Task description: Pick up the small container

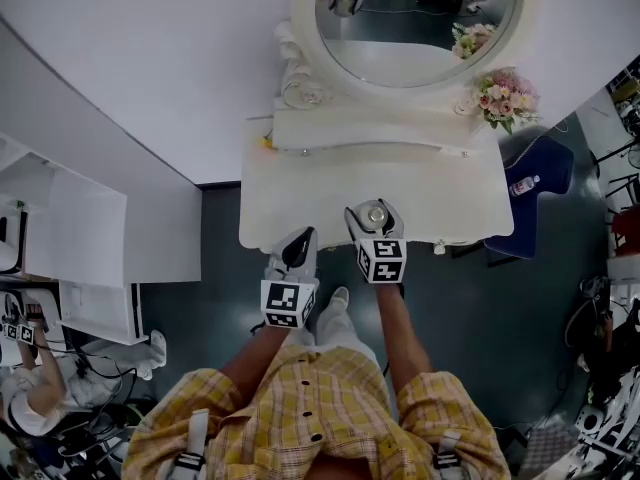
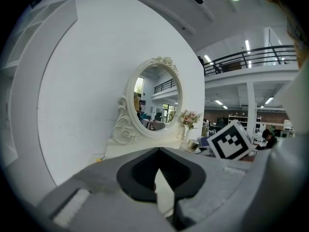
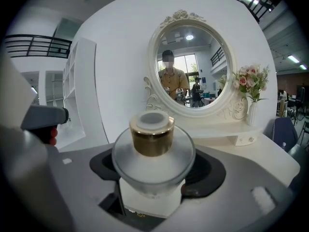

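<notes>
The small container [image 1: 375, 214] is a frosted glass jar with a gold cap [image 3: 152, 135]. It sits upright between the jaws of my right gripper [image 1: 376, 220], which are shut on its round body [image 3: 153, 161] over the front part of the white vanity table [image 1: 300, 183]. I cannot tell whether the jar's base touches the tabletop. My left gripper [image 1: 298, 244] hangs at the table's front edge, just left of the right one. Its jaws are shut with nothing between them [image 2: 161, 182].
An oval mirror [image 1: 410, 18] in a white frame stands at the back of the table, with a vase of pink flowers [image 1: 505, 96] at its right. A blue seat [image 1: 540, 173] with a bottle on it is right of the table. White shelves [image 1: 90, 258] stand at the left.
</notes>
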A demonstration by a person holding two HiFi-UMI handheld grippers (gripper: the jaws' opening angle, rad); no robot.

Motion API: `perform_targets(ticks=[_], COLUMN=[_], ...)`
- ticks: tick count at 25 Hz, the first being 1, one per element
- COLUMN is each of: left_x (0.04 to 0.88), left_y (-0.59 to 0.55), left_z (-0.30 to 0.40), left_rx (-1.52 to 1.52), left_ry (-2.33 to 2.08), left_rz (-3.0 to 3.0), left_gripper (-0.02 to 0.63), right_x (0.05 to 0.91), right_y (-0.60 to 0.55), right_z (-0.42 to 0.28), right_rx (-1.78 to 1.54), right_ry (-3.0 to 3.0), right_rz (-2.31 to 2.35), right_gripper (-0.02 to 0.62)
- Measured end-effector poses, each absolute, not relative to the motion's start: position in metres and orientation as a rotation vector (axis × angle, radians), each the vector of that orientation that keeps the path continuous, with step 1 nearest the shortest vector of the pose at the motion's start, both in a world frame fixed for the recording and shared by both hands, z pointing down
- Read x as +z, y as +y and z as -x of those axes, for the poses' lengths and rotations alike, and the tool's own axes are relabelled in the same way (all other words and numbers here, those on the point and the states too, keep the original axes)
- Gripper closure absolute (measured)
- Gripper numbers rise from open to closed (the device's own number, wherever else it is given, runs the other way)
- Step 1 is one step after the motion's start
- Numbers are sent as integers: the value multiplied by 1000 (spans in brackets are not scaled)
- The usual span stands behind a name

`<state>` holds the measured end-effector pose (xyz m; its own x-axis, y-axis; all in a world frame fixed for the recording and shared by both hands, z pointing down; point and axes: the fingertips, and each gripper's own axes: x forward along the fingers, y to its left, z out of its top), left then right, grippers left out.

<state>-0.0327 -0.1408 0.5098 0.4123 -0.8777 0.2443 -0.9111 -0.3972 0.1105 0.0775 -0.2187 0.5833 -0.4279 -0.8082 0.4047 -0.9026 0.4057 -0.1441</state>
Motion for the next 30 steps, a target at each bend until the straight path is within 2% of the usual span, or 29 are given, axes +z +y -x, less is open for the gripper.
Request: perform_targets(ticks=[30], left_x=[466], left_y=[-112], left_z=[61], left_rx=[119], left_ry=[-1546], left_rz=[-2569], left_gripper=[607], right_x=[485], right_y=[-137], right_z=[-61], right_rx=[420], right_ry=[-2484], right_rz=[-1600], right_gripper=[255])
